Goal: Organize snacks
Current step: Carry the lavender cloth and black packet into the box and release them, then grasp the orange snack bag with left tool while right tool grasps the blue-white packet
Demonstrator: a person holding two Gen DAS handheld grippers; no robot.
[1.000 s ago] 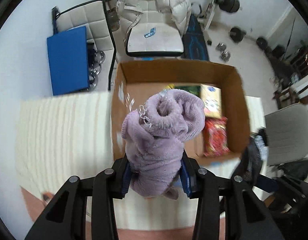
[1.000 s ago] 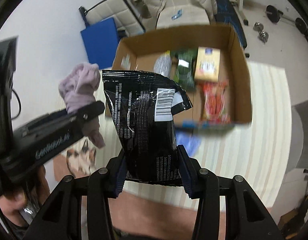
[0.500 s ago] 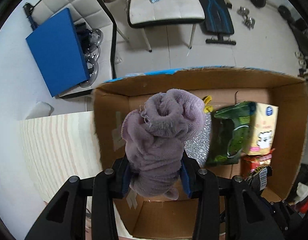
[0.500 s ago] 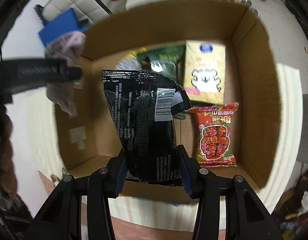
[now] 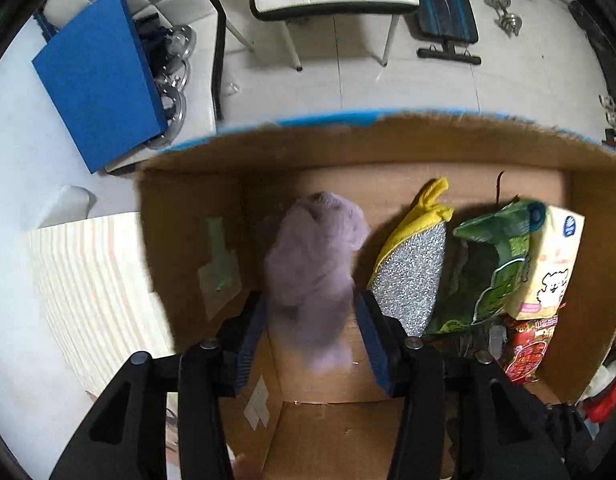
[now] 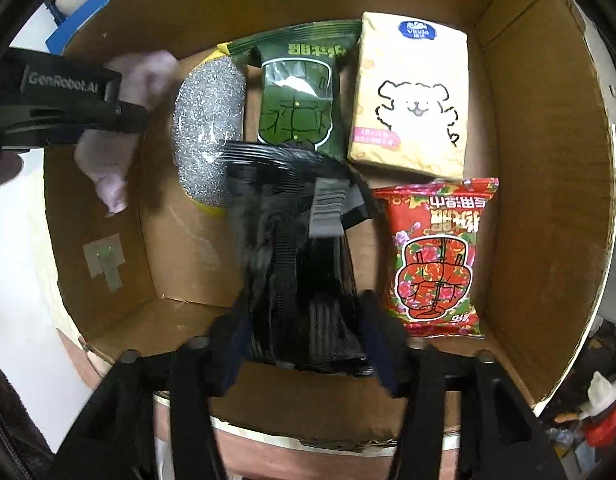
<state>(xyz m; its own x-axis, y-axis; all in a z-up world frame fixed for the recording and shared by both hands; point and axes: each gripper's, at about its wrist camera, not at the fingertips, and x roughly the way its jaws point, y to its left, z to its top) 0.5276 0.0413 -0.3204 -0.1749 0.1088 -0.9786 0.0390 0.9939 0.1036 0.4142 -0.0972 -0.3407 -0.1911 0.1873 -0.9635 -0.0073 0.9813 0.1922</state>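
Both grippers point down into the cardboard box [image 5: 387, 148]. Through my left camera, the left gripper [image 5: 311, 320] is opening around the blurred purple cloth [image 5: 313, 264]. Through my right, the right gripper [image 6: 304, 332] is opening, releasing the black snack bag [image 6: 300, 256] beside the red packet [image 6: 435, 256].

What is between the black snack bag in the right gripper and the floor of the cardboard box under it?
Nothing visible. The black snack bag hangs between the opening jaws of the right gripper over bare floor of the cardboard box, between the silver scrubber and the red snack bag.
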